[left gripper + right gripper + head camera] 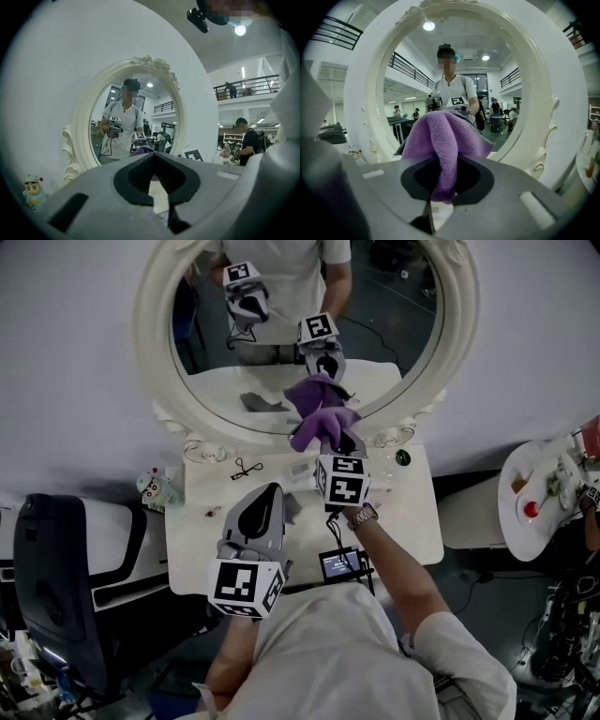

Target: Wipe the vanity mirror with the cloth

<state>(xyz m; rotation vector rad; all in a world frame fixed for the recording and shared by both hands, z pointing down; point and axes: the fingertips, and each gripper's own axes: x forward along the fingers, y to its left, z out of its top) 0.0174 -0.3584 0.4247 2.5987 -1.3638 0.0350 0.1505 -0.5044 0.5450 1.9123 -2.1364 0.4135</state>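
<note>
Jaws of the right gripper (440, 190) clamp the purple cloth (445, 136), bunched forward so it appears to meet the lower glass of the mirror (394, 324). Left gripper (157, 190) jaws are closed and empty, held back over the counter (412, 512), clear of wiping.

Grey left gripper (157, 187) and right gripper (440, 187) bore black-and-white marker cubes; the shirt (319, 643) was white, short-sleeved, with seemingly a watch (361, 516).

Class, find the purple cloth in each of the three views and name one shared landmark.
Head view: cloth centre, low before the mirror.
Left gripper view: small purple patch above the left tool.
Right gripper view: centre, clamped in the right tool.
Shared landmark: white mirror frame.
</note>
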